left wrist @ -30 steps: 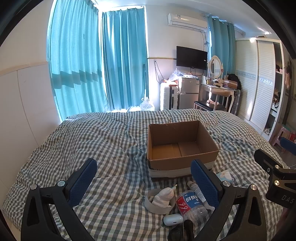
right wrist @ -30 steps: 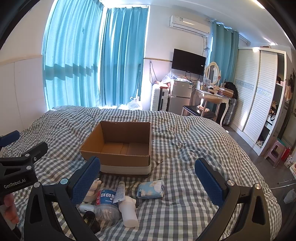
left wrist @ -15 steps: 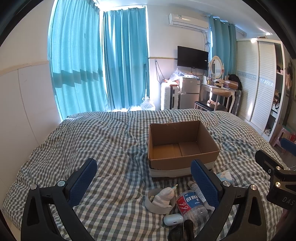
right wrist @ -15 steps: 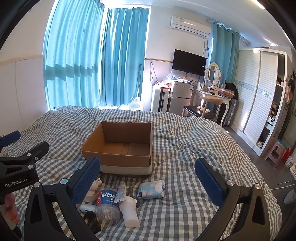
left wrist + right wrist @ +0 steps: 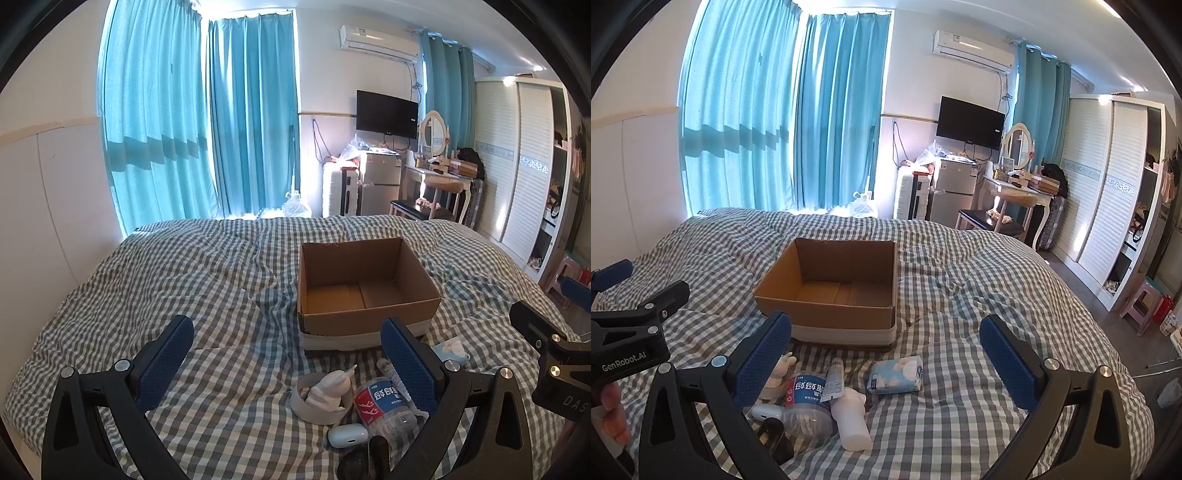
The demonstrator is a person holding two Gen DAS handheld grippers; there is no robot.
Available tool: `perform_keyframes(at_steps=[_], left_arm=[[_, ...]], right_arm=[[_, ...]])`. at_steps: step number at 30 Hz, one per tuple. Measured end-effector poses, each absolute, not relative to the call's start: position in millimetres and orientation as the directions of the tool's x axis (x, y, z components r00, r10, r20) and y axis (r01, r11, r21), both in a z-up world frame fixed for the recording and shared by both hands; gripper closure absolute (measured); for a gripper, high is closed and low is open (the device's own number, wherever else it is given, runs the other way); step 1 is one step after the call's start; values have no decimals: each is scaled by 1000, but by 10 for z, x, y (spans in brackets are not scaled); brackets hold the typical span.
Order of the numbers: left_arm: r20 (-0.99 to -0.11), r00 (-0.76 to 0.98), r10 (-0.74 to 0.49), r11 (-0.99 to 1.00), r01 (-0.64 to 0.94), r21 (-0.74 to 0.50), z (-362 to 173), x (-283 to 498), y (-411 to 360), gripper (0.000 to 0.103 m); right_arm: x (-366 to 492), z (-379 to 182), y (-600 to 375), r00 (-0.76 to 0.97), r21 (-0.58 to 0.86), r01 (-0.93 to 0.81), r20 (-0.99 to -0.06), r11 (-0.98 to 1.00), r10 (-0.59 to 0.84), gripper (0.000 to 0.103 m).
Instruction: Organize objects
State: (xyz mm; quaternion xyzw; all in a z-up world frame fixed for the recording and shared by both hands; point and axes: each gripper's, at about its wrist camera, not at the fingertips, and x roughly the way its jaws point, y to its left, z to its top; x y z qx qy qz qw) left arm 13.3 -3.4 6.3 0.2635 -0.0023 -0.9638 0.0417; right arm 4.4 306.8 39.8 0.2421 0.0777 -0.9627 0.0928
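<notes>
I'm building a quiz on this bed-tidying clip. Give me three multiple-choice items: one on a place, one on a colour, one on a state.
1. Where does the tissue pack lie?
A. in the box
B. on the bedspread, nearer the camera than the box
C. on the floor

2. What colour are the curtains?
A. teal
B. red
C. yellow

3. What is the state of the cardboard box?
A. taped shut
B. open and empty
C. open and full

Key: 1 B, the pack rests on the checked bedspread outside the box; 2 A, both panels are teal; 3 B, the bare cardboard floor shows. The left gripper and right gripper hold their jaws apart, gripping nothing.
</notes>
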Motion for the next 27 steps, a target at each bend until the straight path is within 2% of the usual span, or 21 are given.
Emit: perform_keyframes(at_steps=[27], left_arm=[[-512, -855, -82, -996, 85, 19, 34, 105, -46, 0]], right_arm=[[41, 361, 3082, -860, -102, 228, -487, -968, -151, 1]])
